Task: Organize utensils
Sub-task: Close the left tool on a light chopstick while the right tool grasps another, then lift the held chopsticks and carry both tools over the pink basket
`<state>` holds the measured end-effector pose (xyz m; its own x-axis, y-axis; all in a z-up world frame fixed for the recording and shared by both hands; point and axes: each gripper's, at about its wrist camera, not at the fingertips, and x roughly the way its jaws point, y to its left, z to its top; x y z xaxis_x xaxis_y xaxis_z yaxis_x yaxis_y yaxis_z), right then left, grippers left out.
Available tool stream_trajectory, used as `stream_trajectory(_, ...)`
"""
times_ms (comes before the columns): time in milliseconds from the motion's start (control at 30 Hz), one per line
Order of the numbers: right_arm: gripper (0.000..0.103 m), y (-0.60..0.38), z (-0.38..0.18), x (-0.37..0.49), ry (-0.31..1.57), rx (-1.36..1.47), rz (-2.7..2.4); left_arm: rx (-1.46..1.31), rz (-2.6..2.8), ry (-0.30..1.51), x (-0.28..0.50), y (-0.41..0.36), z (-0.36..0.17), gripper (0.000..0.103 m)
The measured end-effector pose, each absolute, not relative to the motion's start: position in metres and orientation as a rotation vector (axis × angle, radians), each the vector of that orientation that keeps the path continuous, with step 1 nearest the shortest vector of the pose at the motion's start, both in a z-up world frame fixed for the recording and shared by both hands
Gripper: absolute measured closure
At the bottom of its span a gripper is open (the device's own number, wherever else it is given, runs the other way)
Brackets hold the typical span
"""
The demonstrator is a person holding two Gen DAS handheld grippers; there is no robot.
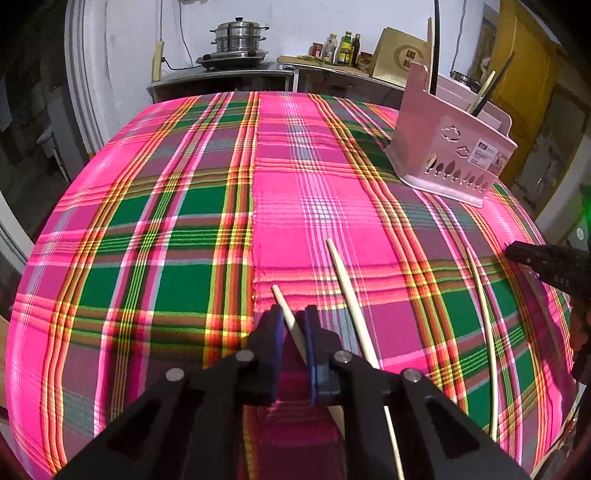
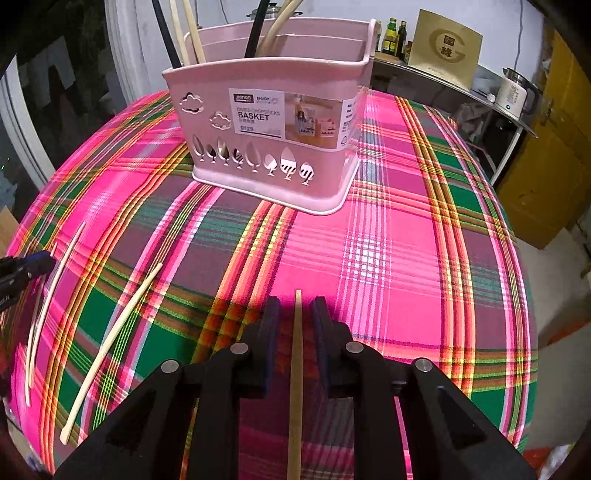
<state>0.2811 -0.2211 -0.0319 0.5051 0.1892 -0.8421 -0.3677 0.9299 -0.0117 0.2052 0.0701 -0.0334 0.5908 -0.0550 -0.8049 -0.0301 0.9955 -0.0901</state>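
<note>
Chopsticks: four pale ones lie loose on the plaid worktop (image 2: 388,229). One (image 1: 291,325) runs between my left tongs (image 1: 294,323), one (image 2: 296,350) between my right tongs (image 2: 294,314), and two more lie between the two tools, a straight one (image 1: 351,299) and a bowed-looking one (image 1: 480,314).

Basket: the pink chopstick basket (image 2: 273,122) stands upright towards the far side of the worktop, well apart from the loose sticks. It already holds several pale and black sticks (image 2: 255,33), standing in at least two compartments.

Left tongs: they straddle their stick with the pads close on either side. I cannot tell whether they pinch it or only bracket it.

Right tongs: open, with a clear gap on both sides of the stick, which runs centred along them with its tip just past the pads.

Stage: I judge this as the pick-up of the next two sticks, with the sorting part done.

Risk, grip: the stick in the left tongs lies skewed, so closing there could roll it or let it swing once lifted.

Risk, lift: a thin stick flat on soft cloth may slip out, or the pads may snag the fabric and drag it.

Risk, neighbours: the straight stick lies just beside the left tongs and could be knocked.

Risk, basket: the sticks already inside lean across the openings, so a new one could catch and tip out.
</note>
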Motion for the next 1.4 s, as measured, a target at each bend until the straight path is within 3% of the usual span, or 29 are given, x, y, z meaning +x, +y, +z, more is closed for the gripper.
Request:
stream_trajectory(167,0.099,-0.217,-0.032,0.283,0.993,-0.204,0.346,-0.068,-0.021,0.952,0.210,0.068,-0.033,0.094)
stream_trajectory(500,0.099,-0.222,-0.014,0.275,0.943,-0.137,0.384,-0.070,-0.045,0.938,0.219,0.068,-0.020,0.097)
stream_trajectory(1033,0.099,-0.226,0.077,0.247,0.693,-0.043,0.425,-0.050,-0.097,0.701,0.205,0.065,0.078,0.097)
stream_trajectory(1400,0.099,-0.233,0.102,0.218,0.612,-0.019,0.426,-0.059,-0.122,0.651,0.184,0.061,0.098,0.097)
